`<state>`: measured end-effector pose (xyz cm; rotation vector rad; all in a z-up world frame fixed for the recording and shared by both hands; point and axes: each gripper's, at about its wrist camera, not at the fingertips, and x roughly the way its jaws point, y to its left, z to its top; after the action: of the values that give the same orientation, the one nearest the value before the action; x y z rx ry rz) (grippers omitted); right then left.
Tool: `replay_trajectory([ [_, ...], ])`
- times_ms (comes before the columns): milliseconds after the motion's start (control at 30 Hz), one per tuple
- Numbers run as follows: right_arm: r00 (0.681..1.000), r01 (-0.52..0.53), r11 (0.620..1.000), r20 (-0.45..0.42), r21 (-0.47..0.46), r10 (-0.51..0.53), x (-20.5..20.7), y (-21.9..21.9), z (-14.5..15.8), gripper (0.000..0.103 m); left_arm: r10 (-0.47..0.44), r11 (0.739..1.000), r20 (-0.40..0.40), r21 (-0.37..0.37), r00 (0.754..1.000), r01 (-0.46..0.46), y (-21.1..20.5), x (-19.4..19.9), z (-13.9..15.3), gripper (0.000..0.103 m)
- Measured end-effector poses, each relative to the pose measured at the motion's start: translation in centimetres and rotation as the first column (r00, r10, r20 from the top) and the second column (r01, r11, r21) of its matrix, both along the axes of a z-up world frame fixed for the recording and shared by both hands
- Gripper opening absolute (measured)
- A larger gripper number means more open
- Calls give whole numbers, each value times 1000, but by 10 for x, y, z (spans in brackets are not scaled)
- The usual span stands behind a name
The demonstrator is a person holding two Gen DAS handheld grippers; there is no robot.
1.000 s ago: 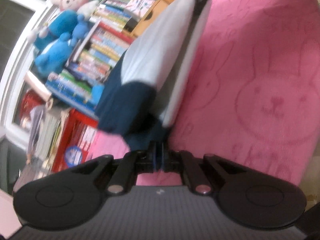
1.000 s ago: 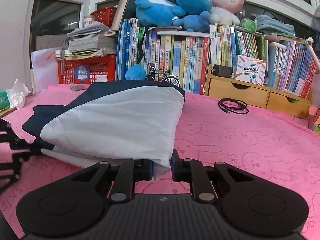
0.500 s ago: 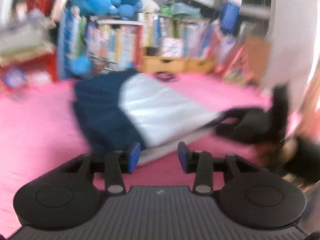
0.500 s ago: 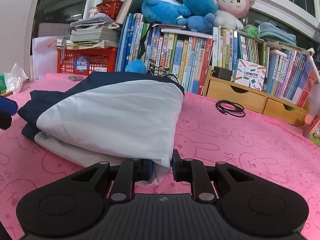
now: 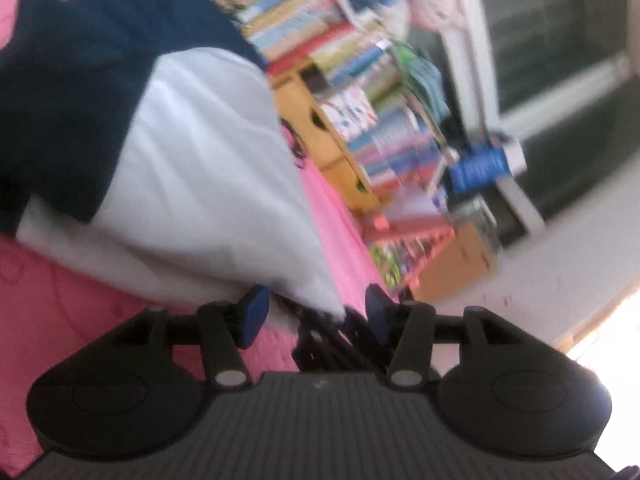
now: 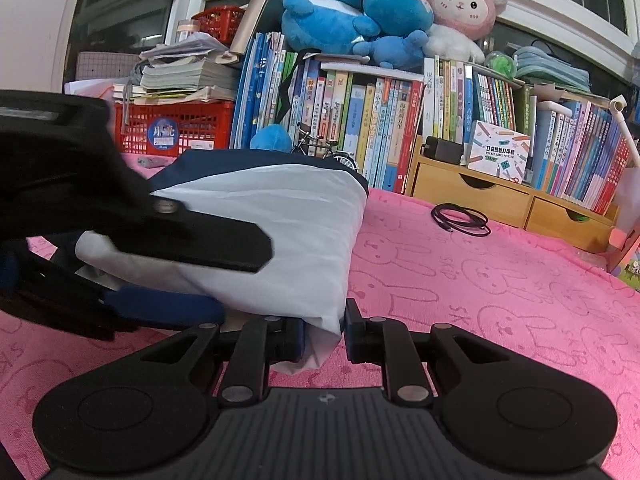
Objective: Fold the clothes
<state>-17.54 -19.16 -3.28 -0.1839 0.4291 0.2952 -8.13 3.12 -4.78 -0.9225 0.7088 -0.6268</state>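
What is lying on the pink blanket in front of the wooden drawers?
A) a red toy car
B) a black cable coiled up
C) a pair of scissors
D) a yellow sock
B. In the right wrist view a coiled black cable lies on the pink blanket, just in front of the wooden drawers and apart from the folded clothes.

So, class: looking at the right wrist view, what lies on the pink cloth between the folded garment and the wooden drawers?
In the right wrist view, a coiled black cable lies between the folded garment and the wooden drawers; otherwise bare pink cloth.
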Motion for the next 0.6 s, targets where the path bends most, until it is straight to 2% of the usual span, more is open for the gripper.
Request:
replay_trajectory([
  [233,1000,-1,1000,-7,20,1,-1,-3,0,20,83,995,-77,-43,994,-87,1,4,-14,52],
  [300,1000,-2,1000,-7,21,2,-1,-4,-1,20,140,988,-74,-59,987,-145,6,6,-13,52],
  [333,1000,-1,1000,-8,22,2,-1,-4,-1,20,167,983,-67,-69,984,-172,9,7,-12,48],
  [367,1000,-1,1000,-8,23,1,-1,-5,-1,20,208,974,-56,-75,976,-212,13,7,-10,18],
  [400,1000,2,1000,-8,24,-1,-1,-5,-1,20,241,968,-35,-63,970,-243,17,5,-7,4],
  [500,1000,-16,1000,-11,26,16,-1,-4,-1,21,289,957,40,25,957,-290,29,-7,7,5],
  [600,1000,-25,1000,-5,9,25,-3,1,-2,21,326,935,118,107,938,-339,42,-22,19,7],
])
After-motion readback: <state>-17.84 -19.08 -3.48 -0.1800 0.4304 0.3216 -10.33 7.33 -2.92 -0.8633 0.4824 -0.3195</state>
